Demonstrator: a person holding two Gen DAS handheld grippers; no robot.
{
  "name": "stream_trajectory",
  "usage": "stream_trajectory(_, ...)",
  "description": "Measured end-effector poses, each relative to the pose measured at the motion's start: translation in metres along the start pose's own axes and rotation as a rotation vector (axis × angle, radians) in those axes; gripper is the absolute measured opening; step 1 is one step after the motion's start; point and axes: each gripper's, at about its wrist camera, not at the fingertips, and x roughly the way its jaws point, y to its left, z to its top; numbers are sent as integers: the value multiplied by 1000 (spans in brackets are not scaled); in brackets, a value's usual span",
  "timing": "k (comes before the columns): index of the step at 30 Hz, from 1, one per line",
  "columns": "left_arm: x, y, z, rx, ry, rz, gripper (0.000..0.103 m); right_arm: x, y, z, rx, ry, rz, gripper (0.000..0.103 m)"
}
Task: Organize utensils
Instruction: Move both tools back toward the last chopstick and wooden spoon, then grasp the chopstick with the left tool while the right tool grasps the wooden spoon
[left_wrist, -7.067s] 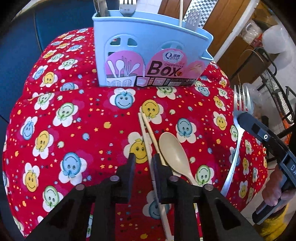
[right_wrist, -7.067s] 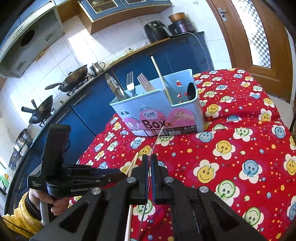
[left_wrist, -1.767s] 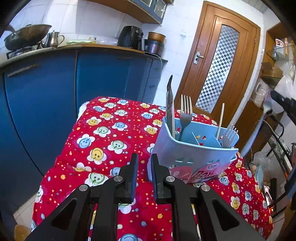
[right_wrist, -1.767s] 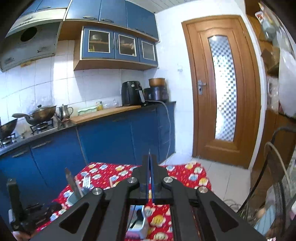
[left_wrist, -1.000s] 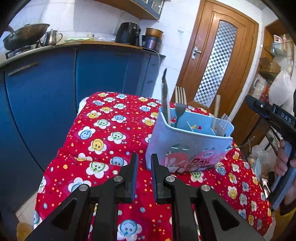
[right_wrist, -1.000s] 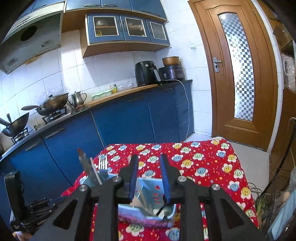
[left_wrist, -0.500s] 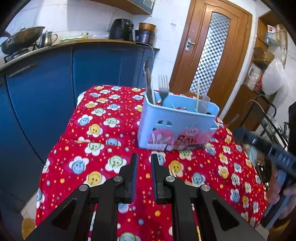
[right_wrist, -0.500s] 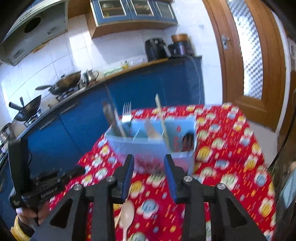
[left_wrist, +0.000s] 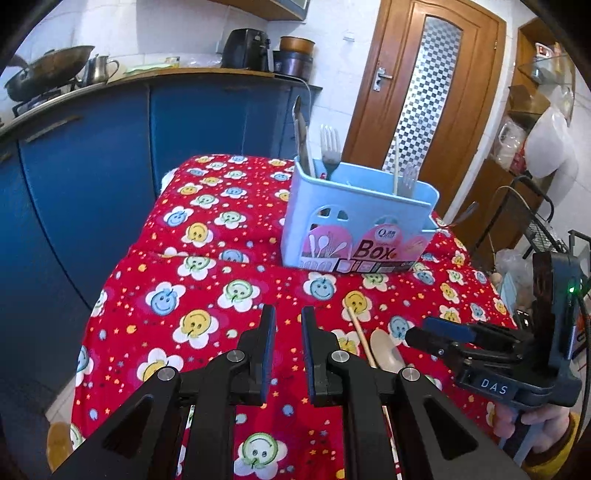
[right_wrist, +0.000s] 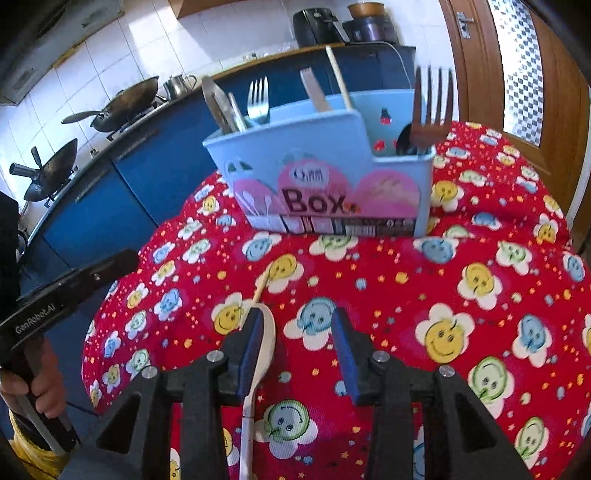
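Observation:
A light blue utensil box stands on the red smiley tablecloth. It holds forks, a knife and a chopstick, with one fork in its right end compartment. A beige spoon and a loose chopstick lie on the cloth in front of it. My right gripper hangs low over the cloth with its jaws opening. The spoon's bowl lies by its left finger, untouched. My left gripper hovers left of the spoon, barely apart and empty.
Blue kitchen cabinets run behind and left of the table, with woks on the stove. A wooden door and a wire rack are on the right. The cloth drops away at the table's edges.
My right gripper has come down from above the box to just over the spoon, tipping downward, and its jaws have spread. My left gripper has shifted a little sideways.

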Motion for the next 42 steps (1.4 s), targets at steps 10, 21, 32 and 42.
stream_trajectory(10, 5, 10, -7, -17, 21, 20, 14, 15, 2, -5, 0, 34, -20, 40)
stream_trajectory(21, 9, 11, -13, -26, 43, 27, 14, 17, -4, -5, 25, 32, -6, 10)
stream_trajectory(32, 10, 12, -14, -33, 47, 27, 14, 20, 5, -4, 37, 60, 87, 24)
stream_trajectory(42, 15, 5, -15, -23, 75, 3, 14, 22, 15, -4, -21, 40, 75, 4)
